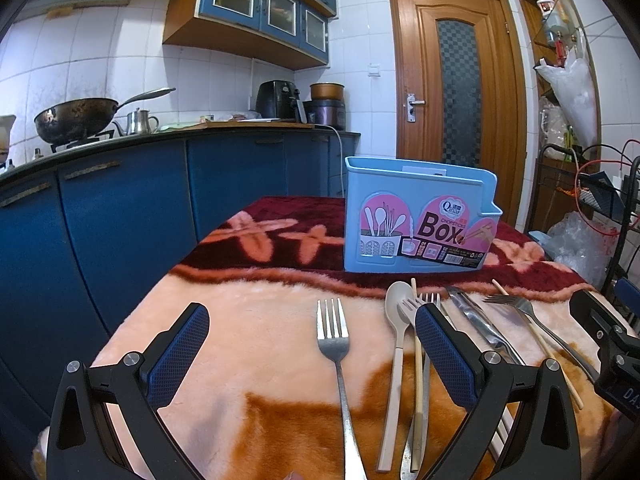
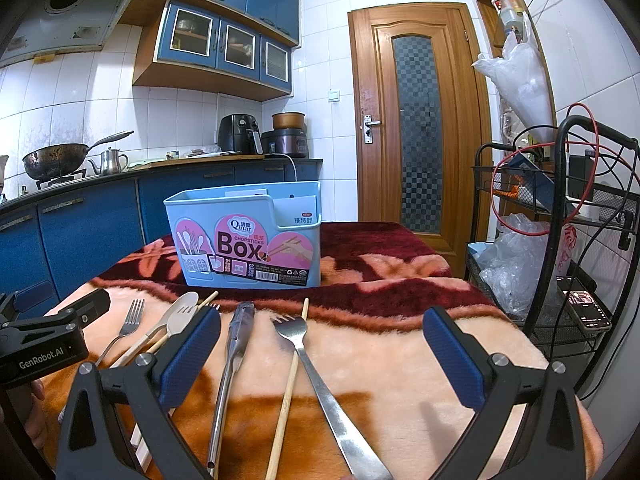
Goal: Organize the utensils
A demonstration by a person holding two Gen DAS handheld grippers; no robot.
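Observation:
A light blue chopsticks box [image 1: 416,224] [image 2: 248,236] stands upright on the blanket-covered table. In front of it lie loose utensils. In the left wrist view a steel fork [image 1: 334,344] lies between my open left gripper's [image 1: 312,344] fingers, with a beige spoon [image 1: 396,320], a chopstick [image 1: 418,380] and metal tongs [image 1: 480,328] to its right. In the right wrist view a fork [image 2: 316,364], a chopstick [image 2: 290,380] and the tongs [image 2: 234,352] lie between my open right gripper's [image 2: 320,344] fingers. Both grippers hover empty above the table.
The table wears a fluffy peach, orange and dark red blanket [image 1: 256,360]. Blue kitchen cabinets [image 1: 120,208] stand to the left. A black wire rack [image 2: 560,240] with bags and cables stands to the right. A wooden door [image 2: 416,128] is behind.

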